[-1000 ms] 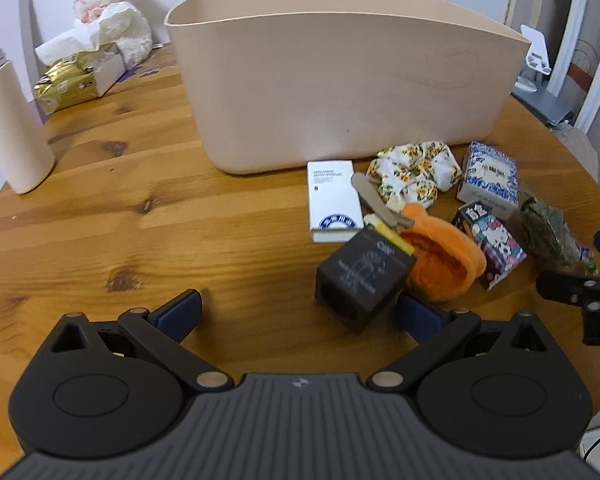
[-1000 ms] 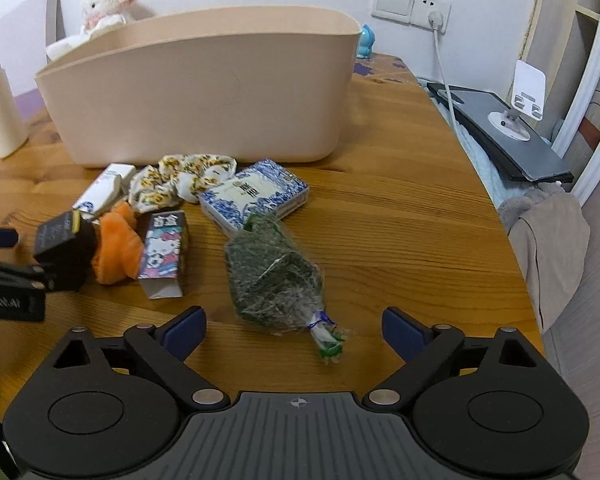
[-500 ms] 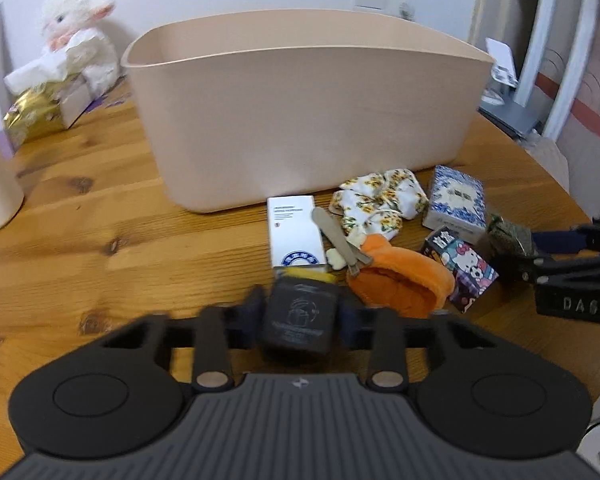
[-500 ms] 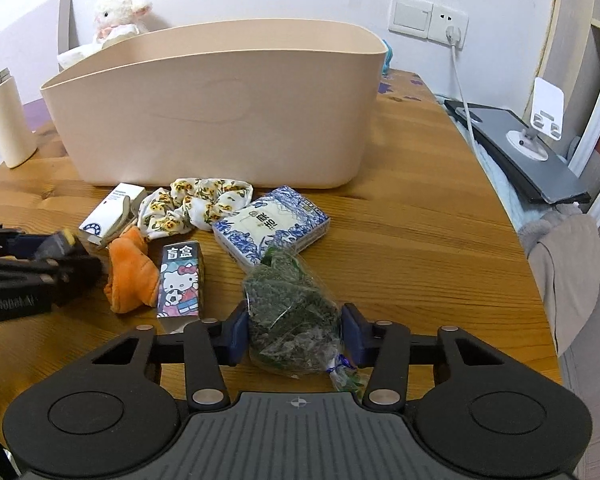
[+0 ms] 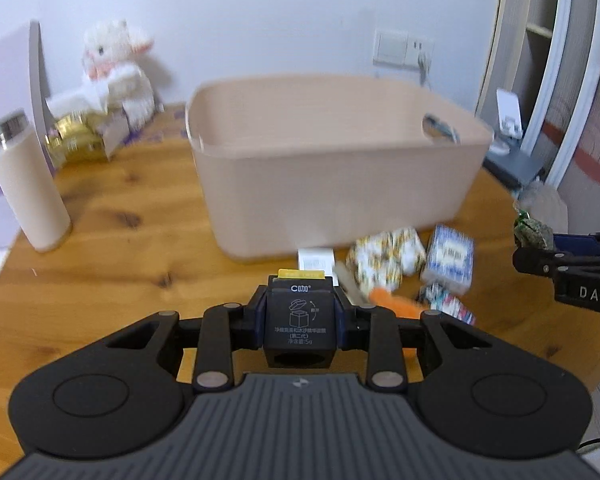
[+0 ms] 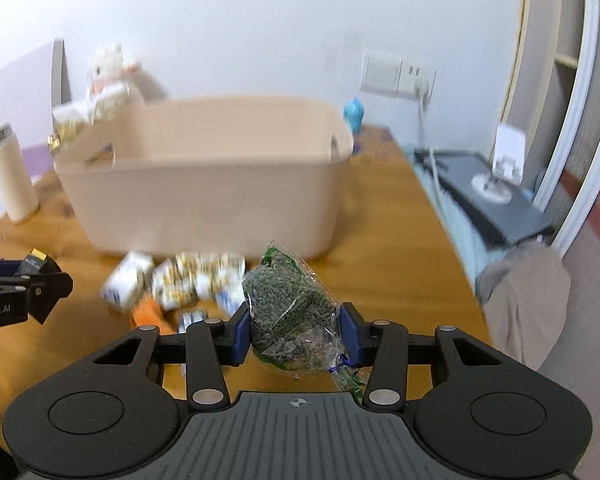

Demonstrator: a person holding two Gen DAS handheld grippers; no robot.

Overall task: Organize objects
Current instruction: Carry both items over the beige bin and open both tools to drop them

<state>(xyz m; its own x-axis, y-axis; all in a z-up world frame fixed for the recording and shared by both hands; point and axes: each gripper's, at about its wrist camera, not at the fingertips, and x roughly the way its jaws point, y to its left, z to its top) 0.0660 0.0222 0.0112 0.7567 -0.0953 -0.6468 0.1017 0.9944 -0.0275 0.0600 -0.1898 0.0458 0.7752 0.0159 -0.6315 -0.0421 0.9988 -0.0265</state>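
Left jaws clamp black box (image 5: 299, 326); right jaws — green packet (image 6: 295, 316), both near bin (image 5: 340, 178).

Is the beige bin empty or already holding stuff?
Cannot tell fully. The beige bin shows only bare inner walls in both views; its floor is hidden behind the near wall.

Round wooden table (image 5: 112, 248), knotty planks, warm orange-brown. Resting on it: large beige bin (image 5: 332, 184) near the middle; just in front of the bin, a blurred cluster of small white box (image 5: 316, 258), floral fabric bundle (image 5: 388, 258), blue-patterned box (image 5: 450, 258), orange soft item (image 5: 396, 306) and cartoon-printed box (image 5: 448, 306). Toward the left edge, upright cream flask (image 5: 28, 188) with metal cap. At the far left corner, gold-wrapped package (image 5: 74, 146) with white plush toy (image 5: 116, 72) behind it. Beyond the bin, small blue figure (image 6: 354, 112) by the wall.
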